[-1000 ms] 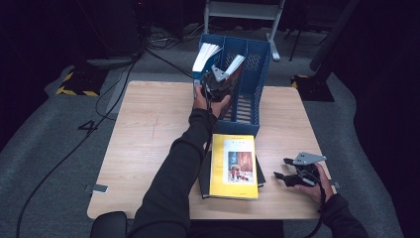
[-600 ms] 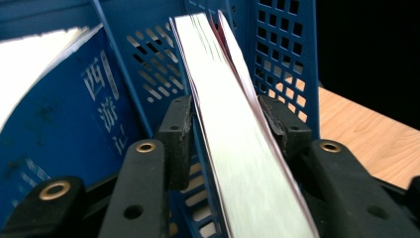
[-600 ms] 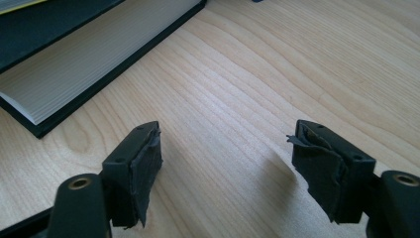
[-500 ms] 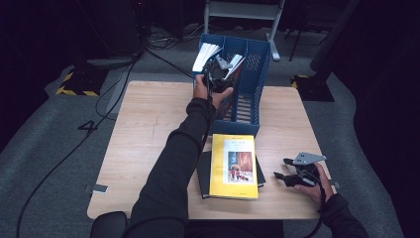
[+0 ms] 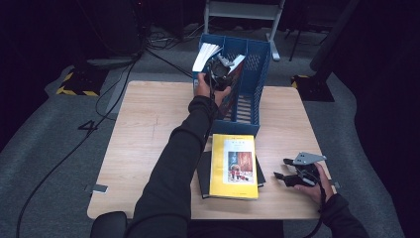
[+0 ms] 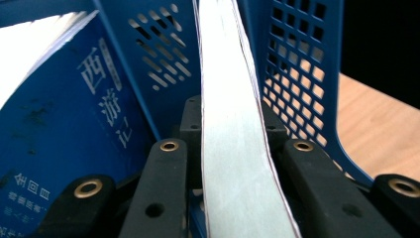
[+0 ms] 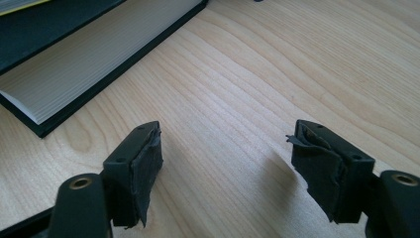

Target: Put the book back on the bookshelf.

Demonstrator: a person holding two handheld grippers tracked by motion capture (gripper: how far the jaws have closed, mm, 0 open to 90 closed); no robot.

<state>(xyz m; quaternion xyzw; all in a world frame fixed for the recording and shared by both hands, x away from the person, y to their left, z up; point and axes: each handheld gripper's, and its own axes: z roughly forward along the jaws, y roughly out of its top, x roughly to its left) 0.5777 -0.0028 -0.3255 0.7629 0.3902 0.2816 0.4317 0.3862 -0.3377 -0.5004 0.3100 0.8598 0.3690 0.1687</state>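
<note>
— While the left gripper [image 5: 218, 69] reaches into the blue perforated plastic file rack [image 5: 257, 64], what has changed?

— Its jaws have just been closing, with the thin pale-edged book [image 6: 228, 99] between them. In the left gripper view they press both covers, so the book is clamped. Since a second ago that hand has crept slightly farther over the rack; the right hand has kept still.

— Meaning?

— My reading: the book is being stood in a slot and the grip was retaken to steer it. It leans and is not seated yet.

— Where is it exactly?

— Straight ahead of the jaws, edge-on, inside the rack, lattice wall just to its right.

— What else is in the rack?

— One blue-covered paperback with white characters [image 6: 74, 124], leaning in the slot left of the jaws. Other slots look bare.

— And the right gripper [image 5: 281, 168]?

— Jaws wide, nothing between, low over the pale wooden table [image 5: 138, 129]. To its left lie the yellow-covered book [image 5: 234, 166] on a black hardback [image 7: 89, 64], presumably still to file.
</note>
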